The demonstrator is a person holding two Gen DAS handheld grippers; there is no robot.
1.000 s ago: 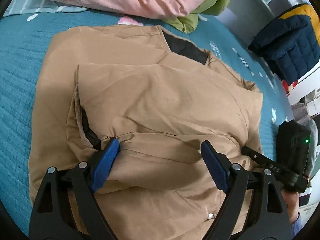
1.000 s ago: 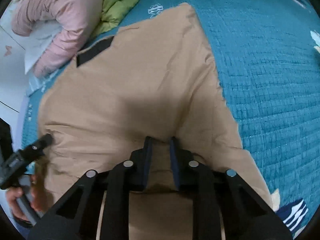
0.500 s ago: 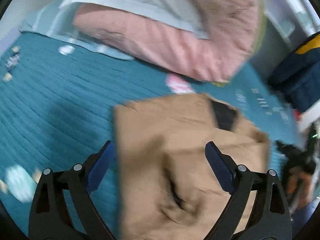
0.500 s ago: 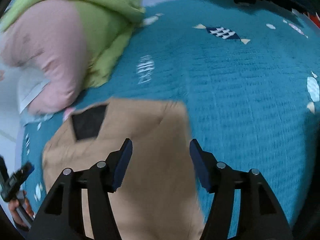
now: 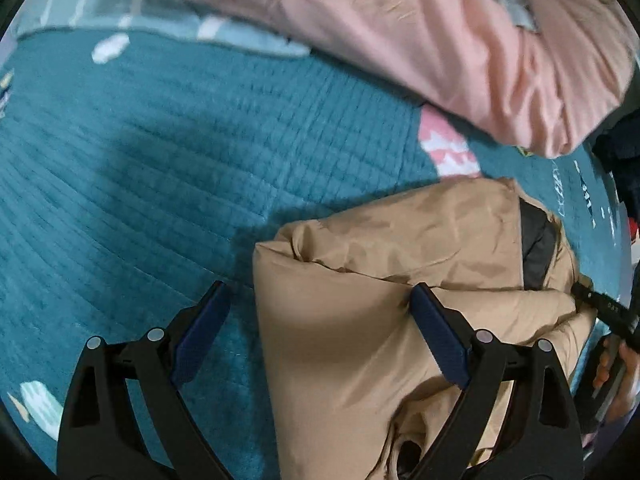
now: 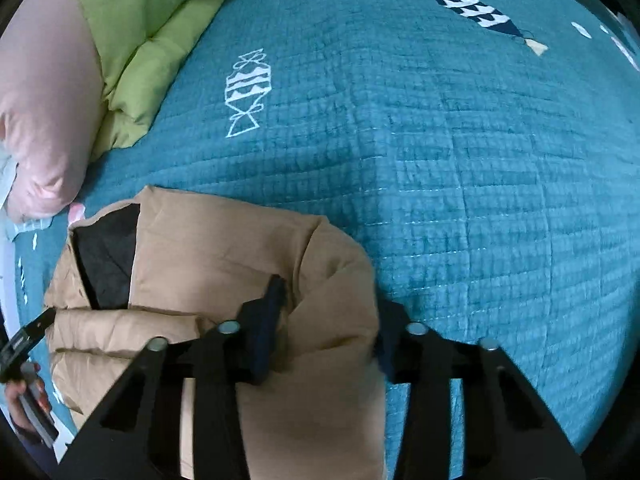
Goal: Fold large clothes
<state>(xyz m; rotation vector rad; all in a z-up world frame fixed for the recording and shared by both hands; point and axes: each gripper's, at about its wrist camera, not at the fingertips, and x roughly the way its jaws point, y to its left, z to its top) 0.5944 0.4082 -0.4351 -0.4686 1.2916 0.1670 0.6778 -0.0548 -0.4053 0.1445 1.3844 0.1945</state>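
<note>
A tan puffy jacket [image 5: 400, 280] with a dark lining lies folded into a thick bundle on the teal quilted bedspread [image 5: 160, 160]. My left gripper [image 5: 320, 336] is open, its blue-padded fingers [image 5: 438, 344] straddling the bundle's left edge. In the right wrist view the jacket [image 6: 224, 256] sits at lower left. My right gripper [image 6: 324, 332] is open with the bundle's right corner bulging between its fingers [image 6: 264, 328]. The right finger is partly hidden by the fabric.
A pink duvet [image 5: 440, 40] lies along the far side of the bed, with a green quilt [image 6: 152, 32] beside it. Dark clothing shows at the left view's right edge [image 5: 624, 152]. Teal bedspread [image 6: 460, 160] stretches to the right.
The jacket's lower half has been folded up over its top, making a compact bundle. My right gripper went from shut on the hem to open. Both grippers moved forward toward the collar.
</note>
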